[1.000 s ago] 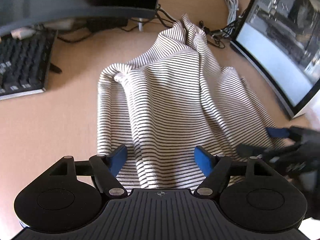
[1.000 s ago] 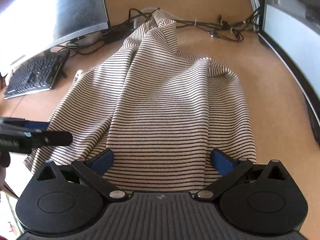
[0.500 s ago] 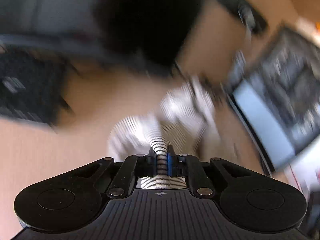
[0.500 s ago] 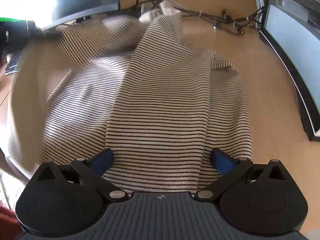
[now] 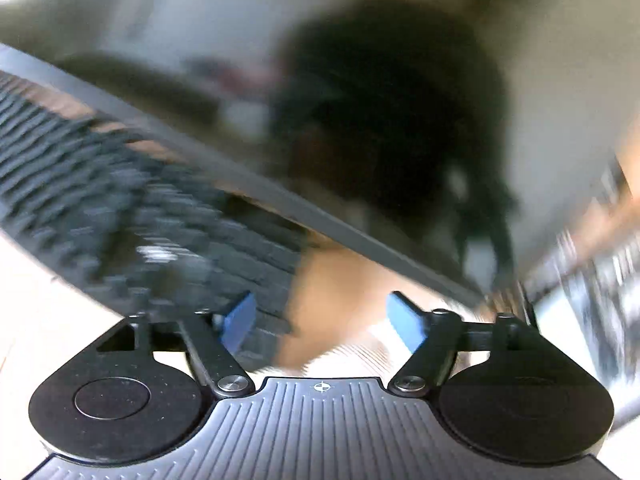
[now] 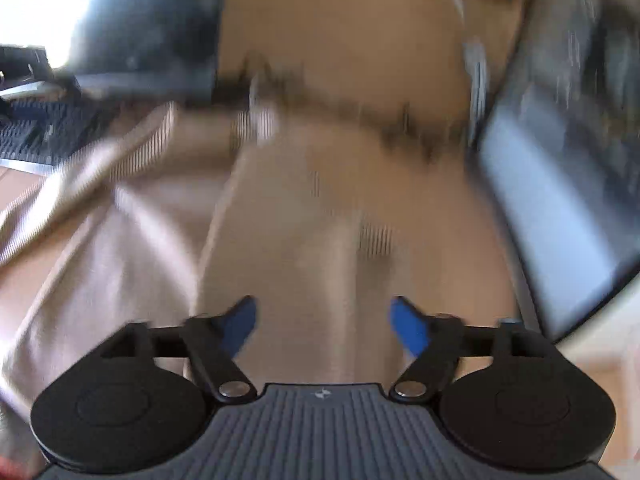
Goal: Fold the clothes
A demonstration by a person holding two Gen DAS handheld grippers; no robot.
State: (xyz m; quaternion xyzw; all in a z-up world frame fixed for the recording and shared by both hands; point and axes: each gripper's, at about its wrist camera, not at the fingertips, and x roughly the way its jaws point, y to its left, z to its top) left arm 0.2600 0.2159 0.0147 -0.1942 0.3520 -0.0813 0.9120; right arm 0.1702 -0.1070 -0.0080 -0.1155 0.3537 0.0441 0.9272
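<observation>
- Left wrist view, heavily blurred: a black keyboard [image 5: 132, 216] fills the left side, lying on the tan tabletop [image 5: 340, 292], with the lower edge of a dark monitor [image 5: 280, 196] slanting across above it.
- The left tongs [image 5: 320, 318] are opening, their blue pads wide apart with nothing between them; only keyboard and bare tabletop show in the gap.
- A small patch of the striped garment [image 5: 360, 354] shows low in that view, just under the right-hand blue pad [image 5: 404, 326].
- Right wrist view, also blurred: the striped garment [image 6: 280, 240] lies spread over the tabletop [image 6: 340, 40], reaching from the tongs toward the tangle of cables [image 6: 400, 128].
- The right tongs [image 6: 324, 326] are closing, pads still apart and not pressing the cloth, which lies between and below them.
- A second monitor [image 6: 560, 184] stands at the right edge.
</observation>
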